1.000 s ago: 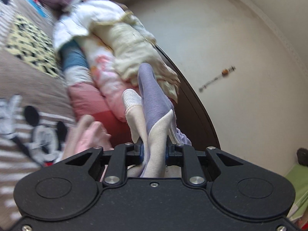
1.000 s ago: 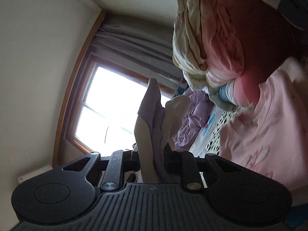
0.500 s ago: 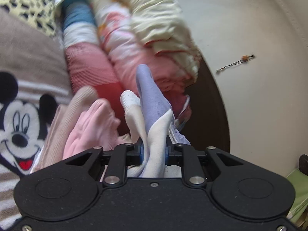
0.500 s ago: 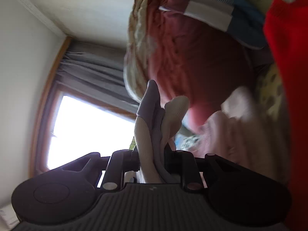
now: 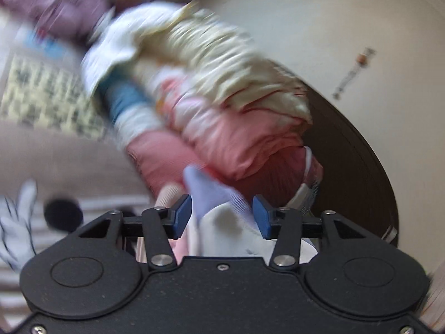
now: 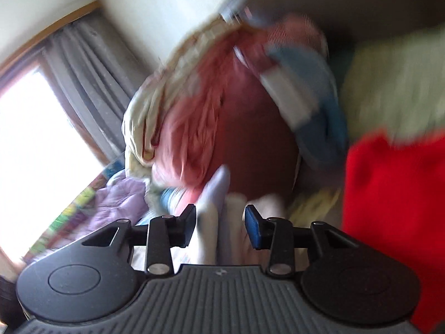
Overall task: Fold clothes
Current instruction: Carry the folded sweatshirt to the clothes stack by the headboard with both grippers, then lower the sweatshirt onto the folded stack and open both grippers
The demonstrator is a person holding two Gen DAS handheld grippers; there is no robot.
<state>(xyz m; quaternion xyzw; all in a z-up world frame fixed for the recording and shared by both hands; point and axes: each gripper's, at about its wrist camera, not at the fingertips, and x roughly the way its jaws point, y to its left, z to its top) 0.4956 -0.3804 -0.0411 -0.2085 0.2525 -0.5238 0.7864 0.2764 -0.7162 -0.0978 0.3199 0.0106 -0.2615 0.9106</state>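
Note:
A small lilac and white garment lies between the fingers of my left gripper, whose jaws are opening; the blue pads stand apart from the cloth. The same lilac and white garment also sits loose between the fingers of my right gripper, whose jaws are opening too. Both views are blurred by motion. A pale pink garment shows just left of the left fingers.
A heap of bedding and clothes in cream, pink and blue rises ahead, against a dark headboard. A cartoon-mouse blanket covers the bed. A red cloth fills the right wrist view's right side; a curtained window is on its left.
Both grippers were shut on the lilac and white garment and now stand apart from it. The garment has sunk lower between the fingers. Both cameras swung and rolled.

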